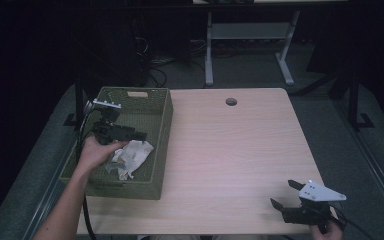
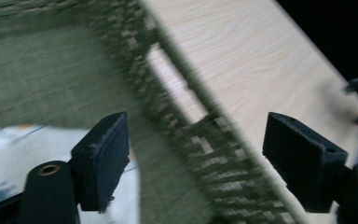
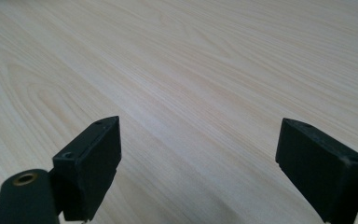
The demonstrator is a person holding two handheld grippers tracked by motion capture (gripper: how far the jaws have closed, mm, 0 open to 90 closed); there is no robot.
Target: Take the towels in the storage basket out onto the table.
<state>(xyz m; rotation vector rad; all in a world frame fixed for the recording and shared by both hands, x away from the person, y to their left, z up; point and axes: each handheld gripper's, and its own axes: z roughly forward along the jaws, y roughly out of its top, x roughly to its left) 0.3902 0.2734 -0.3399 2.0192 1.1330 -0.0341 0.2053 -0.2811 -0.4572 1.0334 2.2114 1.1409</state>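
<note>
A green woven basket (image 1: 164, 140) stands on the left part of the light wooden table (image 1: 230, 150). Inside it lies a crumpled white item (image 1: 135, 155), whether cloth or paper I cannot tell. My left gripper (image 1: 139, 135) hovers over the basket just above that item, pointing right, open and holding nothing. In the left gripper view, the open left gripper (image 2: 196, 154) frames the basket's wall (image 2: 135, 51), with the white item (image 2: 9, 158) at lower left. My right gripper (image 1: 281, 193) rests near the table's front right corner, open. The right gripper (image 3: 198, 158) has bare tabletop (image 3: 177, 56) between its jaws.
A round cable hole (image 1: 231, 101) sits near the table's far edge. Beyond the table are the white legs of another desk (image 1: 210, 50) and cables on a dark floor. The person's left forearm (image 1: 70, 195) comes in along the basket's near left corner.
</note>
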